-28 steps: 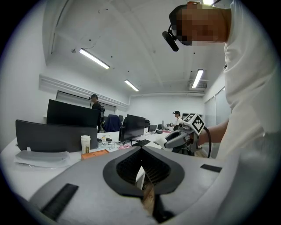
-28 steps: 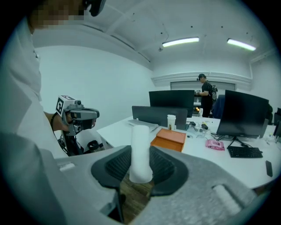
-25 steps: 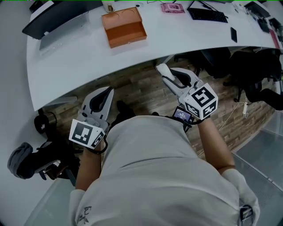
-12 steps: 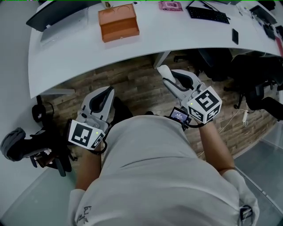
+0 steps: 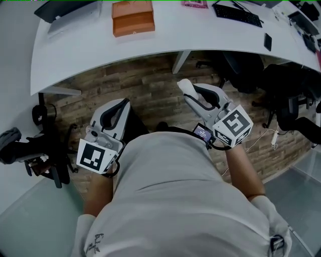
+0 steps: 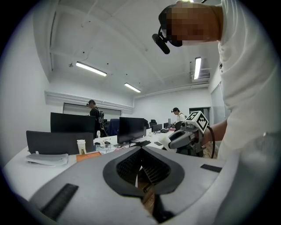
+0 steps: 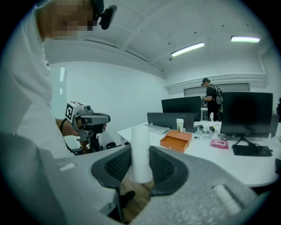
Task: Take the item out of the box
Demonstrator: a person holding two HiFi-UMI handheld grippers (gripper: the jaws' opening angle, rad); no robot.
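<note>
The orange box lies open on the white desk at the top of the head view, far from both grippers; it also shows in the right gripper view as the orange box. My right gripper is held over the wood floor, shut on a white cylinder that stands upright between its jaws. My left gripper hangs at the same height to the left. In the left gripper view its jaws meet at the tips with nothing between them.
A keyboard, a dark phone, a pink item and a laptop lie on the desk. Black office chairs stand at the right and another chair at the left. Two persons stand by monitors beyond the desk.
The desk and orange box have slid toward the top of the head view, so I stand farther back from them. Both grippers keep their places and their grip.
</note>
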